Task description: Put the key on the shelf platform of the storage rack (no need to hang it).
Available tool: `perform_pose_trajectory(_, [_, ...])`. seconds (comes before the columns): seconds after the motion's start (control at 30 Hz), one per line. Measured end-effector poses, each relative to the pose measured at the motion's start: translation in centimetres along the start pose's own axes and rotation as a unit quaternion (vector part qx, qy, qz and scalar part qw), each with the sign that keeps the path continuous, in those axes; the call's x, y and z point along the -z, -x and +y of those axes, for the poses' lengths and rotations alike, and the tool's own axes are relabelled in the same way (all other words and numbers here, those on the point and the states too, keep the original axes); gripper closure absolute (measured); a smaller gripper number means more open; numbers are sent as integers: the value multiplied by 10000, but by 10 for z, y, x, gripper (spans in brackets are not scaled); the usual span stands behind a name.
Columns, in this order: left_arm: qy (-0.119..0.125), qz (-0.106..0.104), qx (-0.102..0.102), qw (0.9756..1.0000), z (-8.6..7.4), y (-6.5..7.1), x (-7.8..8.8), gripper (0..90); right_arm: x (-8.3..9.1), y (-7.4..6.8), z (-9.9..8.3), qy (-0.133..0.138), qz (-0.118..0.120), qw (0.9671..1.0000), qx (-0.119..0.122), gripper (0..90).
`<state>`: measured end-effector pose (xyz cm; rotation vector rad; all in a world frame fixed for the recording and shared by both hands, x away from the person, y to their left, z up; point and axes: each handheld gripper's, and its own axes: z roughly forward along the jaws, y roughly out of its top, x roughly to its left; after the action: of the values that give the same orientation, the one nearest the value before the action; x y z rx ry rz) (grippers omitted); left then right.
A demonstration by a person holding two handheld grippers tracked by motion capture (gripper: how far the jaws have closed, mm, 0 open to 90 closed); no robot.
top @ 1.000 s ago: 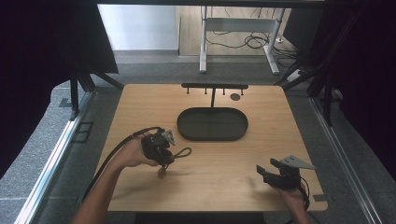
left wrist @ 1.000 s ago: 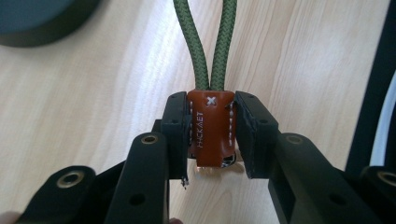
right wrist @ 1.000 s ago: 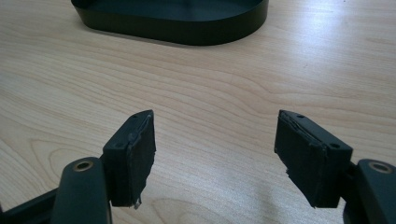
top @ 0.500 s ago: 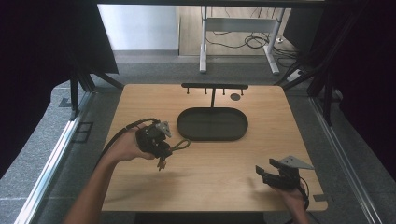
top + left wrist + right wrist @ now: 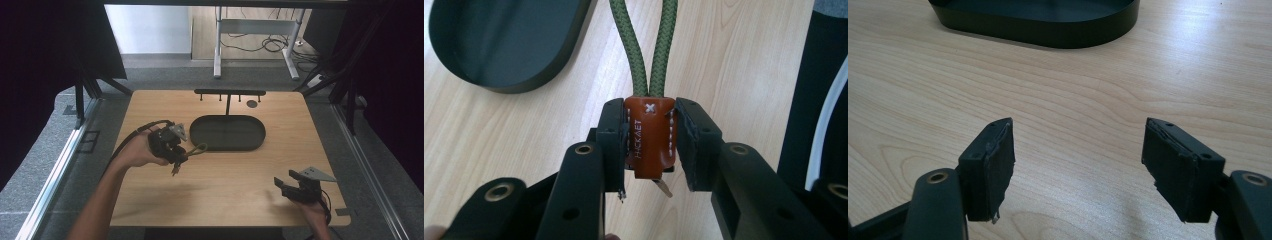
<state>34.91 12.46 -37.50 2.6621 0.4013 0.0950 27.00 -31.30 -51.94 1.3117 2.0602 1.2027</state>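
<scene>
Left fingers (image 5: 610, 145) clamp leather key fob (image 5: 650, 137); right fingers (image 5: 990, 167) wide apart

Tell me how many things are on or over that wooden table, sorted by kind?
Tongs: 2, the left tongs and the right tongs
Key straps: 1, the key strap clamped in the left tongs
Trays: 1, the dark oval tray
Hook racks: 1, the hook rack
Total: 5

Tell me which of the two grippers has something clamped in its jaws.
The left gripper: its jaws are shut on a brown leather tab with a green cord loop. The right gripper stands open over bare table.
</scene>
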Motion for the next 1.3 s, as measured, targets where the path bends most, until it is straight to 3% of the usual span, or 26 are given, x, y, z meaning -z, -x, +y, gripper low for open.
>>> perform_pose_trajectory(1.3, [-131,221,-49,9997,31,-16,11,670,-3,1,-2,-94,22,10000,-15,297])
